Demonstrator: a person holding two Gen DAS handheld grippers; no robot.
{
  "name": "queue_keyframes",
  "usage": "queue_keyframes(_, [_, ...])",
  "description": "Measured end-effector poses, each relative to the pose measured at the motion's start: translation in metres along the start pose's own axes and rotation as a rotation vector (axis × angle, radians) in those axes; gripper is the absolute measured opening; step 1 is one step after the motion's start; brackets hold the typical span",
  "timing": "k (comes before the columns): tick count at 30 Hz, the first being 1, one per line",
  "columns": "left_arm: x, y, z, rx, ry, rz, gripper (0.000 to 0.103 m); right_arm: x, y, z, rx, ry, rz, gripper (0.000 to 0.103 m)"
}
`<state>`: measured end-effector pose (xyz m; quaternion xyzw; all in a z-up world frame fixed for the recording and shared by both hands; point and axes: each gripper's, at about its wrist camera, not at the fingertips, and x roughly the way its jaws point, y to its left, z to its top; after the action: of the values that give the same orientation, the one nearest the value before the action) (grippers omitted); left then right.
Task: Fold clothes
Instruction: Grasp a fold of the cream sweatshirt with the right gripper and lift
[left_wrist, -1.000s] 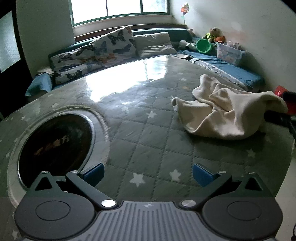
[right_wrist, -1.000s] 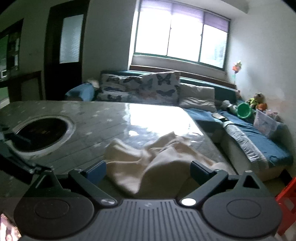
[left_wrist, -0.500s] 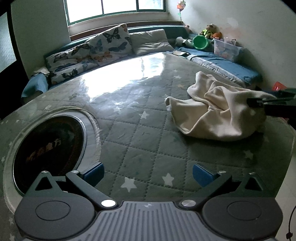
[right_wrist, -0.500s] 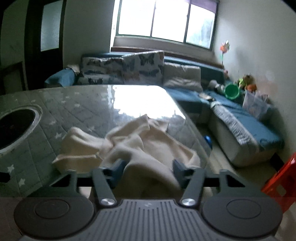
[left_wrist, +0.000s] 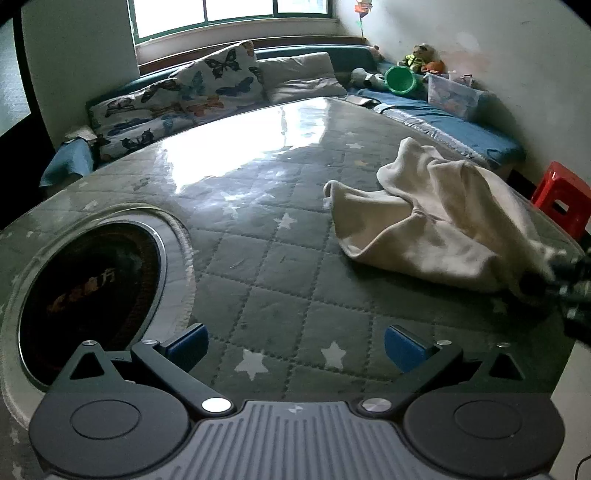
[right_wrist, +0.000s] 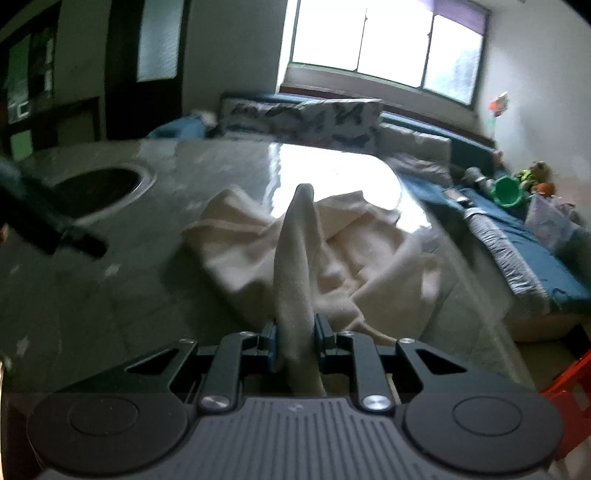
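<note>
Your right gripper (right_wrist: 294, 345) pinching a fold of the cream garment (right_wrist: 314, 240), jaws clamped on it (view's kinda blurry), your left gripper (left_wrist: 295, 341) wide open over the starry quilted table (left_wrist: 280, 258), garment (left_wrist: 436, 225) heaped near the right edge, butterfly cushions (left_wrist: 207, 88) beyond

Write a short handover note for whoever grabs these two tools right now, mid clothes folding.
Right tool: shut on a fold of the cream cloth, pinched edge raised toward the camera.
Left tool: open, holding nothing, over bare mat, well left of the cloth.
Cloth: crumpled heap on the table's right side, near the edge; nothing folded yet.
Left to do: probably bring the left tool to another edge or corner, spread the cloth flat, then fold.
Note: the right view is blurred.
</note>
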<state>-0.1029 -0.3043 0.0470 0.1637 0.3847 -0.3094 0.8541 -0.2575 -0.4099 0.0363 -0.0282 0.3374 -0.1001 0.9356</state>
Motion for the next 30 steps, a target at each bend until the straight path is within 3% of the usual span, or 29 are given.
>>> queue_keyframes(11, [-0.004,-0.018,0.007,0.035,-0.012,-0.030,0.103,-0.018,-0.006,0.024,0.061,-0.021,0.100,0.027])
queue_keyframes(18, [-0.003,-0.031,0.014,0.049,-0.013,-0.066,0.103,-0.023,-0.020,0.035,0.120,-0.063,0.074,0.037])
queue_keyframes(24, [0.000,-0.048,0.021,0.082,-0.012,-0.084,0.103,0.005,-0.038,0.047,0.183,-0.037,0.056,0.041])
queue_keyframes(30, [0.001,-0.053,0.030,0.083,-0.017,-0.104,0.103,0.046,-0.064,0.047,0.330,0.025,0.118,0.050])
